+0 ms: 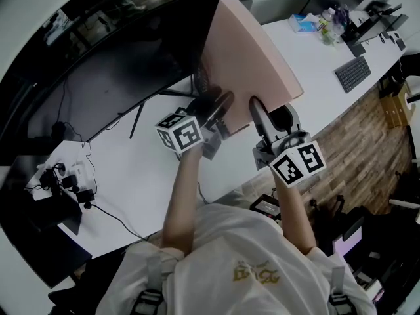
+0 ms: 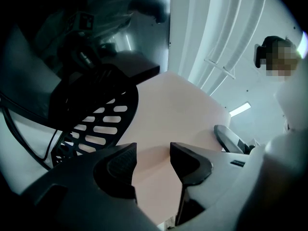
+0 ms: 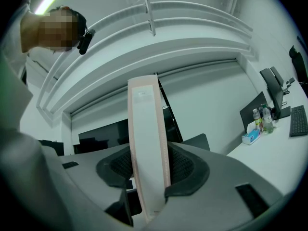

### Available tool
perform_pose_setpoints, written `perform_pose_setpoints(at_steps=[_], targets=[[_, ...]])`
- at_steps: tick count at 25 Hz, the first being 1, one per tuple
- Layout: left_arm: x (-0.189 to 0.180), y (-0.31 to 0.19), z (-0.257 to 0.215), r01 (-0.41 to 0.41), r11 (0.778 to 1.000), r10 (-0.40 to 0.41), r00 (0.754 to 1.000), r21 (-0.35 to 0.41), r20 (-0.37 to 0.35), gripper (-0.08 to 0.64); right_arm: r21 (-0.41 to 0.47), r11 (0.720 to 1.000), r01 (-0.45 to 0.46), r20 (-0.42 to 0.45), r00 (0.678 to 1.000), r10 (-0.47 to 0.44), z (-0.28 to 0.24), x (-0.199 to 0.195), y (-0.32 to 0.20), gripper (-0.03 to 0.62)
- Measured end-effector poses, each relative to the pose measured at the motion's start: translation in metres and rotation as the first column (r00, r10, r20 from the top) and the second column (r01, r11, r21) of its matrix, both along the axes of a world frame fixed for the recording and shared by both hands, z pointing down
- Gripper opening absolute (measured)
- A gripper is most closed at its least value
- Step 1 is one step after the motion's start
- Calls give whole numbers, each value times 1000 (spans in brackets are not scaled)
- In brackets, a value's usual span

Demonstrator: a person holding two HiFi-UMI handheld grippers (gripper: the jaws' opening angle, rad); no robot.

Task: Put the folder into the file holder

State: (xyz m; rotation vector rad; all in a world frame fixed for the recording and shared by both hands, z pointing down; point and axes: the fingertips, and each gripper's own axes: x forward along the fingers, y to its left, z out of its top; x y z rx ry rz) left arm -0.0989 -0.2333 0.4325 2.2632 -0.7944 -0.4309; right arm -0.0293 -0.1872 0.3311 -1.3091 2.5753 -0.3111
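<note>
A thick pale-pink folder (image 1: 249,51) is held up over the white desk (image 1: 138,176), tilted, with both grippers at its lower end. My left gripper (image 1: 220,107) is on the folder's left corner; in the left gripper view the pink board (image 2: 178,109) fills the gap between the pads of that gripper (image 2: 153,162). My right gripper (image 1: 258,110) is shut on the narrow edge of the folder (image 3: 147,129), which runs up from between the jaws of the right gripper (image 3: 149,172). The black slotted file holder (image 2: 96,124) stands just left of the folder, partly hidden behind it in the head view (image 1: 199,85).
A large dark curved monitor (image 1: 98,90) stands behind the holder. Cables and adapters (image 1: 65,182) lie at the desk's left end. Further right are a keyboard (image 1: 353,73), a tissue box (image 1: 303,23) and bottles (image 1: 331,21). The desk's front edge runs close to the person.
</note>
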Motion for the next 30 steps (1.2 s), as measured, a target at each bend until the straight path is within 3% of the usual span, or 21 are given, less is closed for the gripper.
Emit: perform_pose_setpoints(at_steps=[23, 30], targets=[[-8, -3, 40, 13, 996, -9, 999, -85, 44, 195, -46, 999, 6, -50, 999, -8, 42, -11, -10, 192], [-10, -2, 50, 14, 993, -12, 1000, -117, 24, 193, -44, 999, -3, -68, 998, 0, 49, -13, -9, 192]])
